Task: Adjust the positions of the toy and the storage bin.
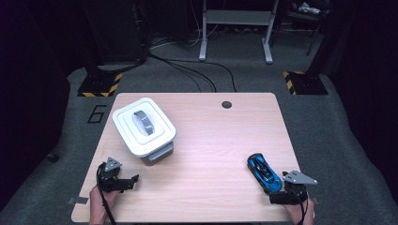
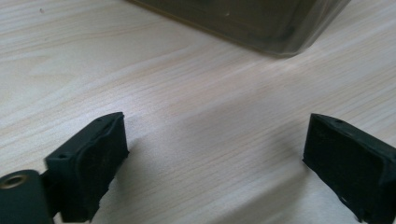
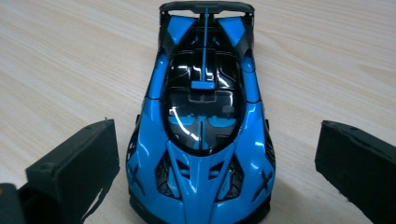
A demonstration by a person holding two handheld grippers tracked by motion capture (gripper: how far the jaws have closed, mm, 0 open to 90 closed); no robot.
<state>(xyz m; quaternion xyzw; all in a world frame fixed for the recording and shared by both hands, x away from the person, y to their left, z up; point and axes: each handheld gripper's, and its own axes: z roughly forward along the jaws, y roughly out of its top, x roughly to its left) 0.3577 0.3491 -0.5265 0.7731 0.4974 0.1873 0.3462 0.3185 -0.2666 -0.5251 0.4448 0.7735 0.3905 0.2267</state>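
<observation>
Blue toy car [image 3: 203, 126] sits at five o'clock on the counter [image 1: 211, 140], nose toward me, between my right tool's [image 3: 215, 172] wide-open jaws, untouched. My left tool [image 2: 215, 158] gapes empty at seven o'clock, near the lidded white box [image 1: 143, 126]. Risk, I judge: closing off-centre would skid or twist the wheeled car away.

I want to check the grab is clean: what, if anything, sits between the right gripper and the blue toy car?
Nothing visible. The right gripper stands open with the blue toy car already between its jaws, bare table on either side. The lidded white box sits far off, near the left gripper.
</observation>
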